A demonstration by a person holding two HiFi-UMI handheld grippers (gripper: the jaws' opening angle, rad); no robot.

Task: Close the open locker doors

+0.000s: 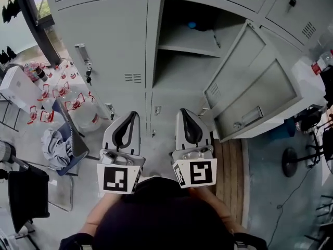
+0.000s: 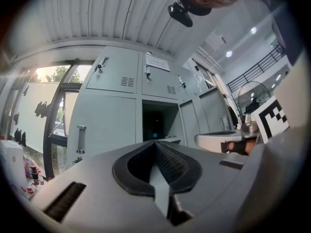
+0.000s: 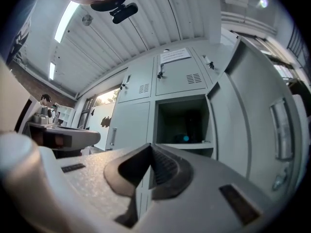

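Grey sheet-steel lockers (image 1: 104, 40) fill the head view, and one compartment (image 1: 190, 61) stands open at about twelve o'clock from the two claws, dark inside, with a shelf (image 1: 187, 39) across it and a small blue object (image 1: 192, 24) at the back above that shelf. Its door (image 1: 260, 92) is swung wide out toward two o'clock, the inner face turned up to the camera and the free edge well clear of the frame. The left claw (image 1: 133, 114) and the right claw (image 1: 183, 111) are held side by side just short of the locker front, both pointing at it, each with its marker cube (image 1: 117, 178) nearest the person. In the left gripper view the left claw (image 2: 155, 143) has its dark pads brought together at the tips with nothing between them, and the open compartment lies at twelve o'clock beyond them. In the right gripper view the right claw (image 3: 149, 145) is likewise closed and empty; the compartment with the blue object (image 3: 185, 139) sits just past its tips at one o'clock, and the open door (image 3: 252, 125) rises at three o'clock. Neither claw touches the door. At nine o'clock in the head view a chair (image 1: 73, 139) carries a crumpled grey cloth (image 1: 54, 145).
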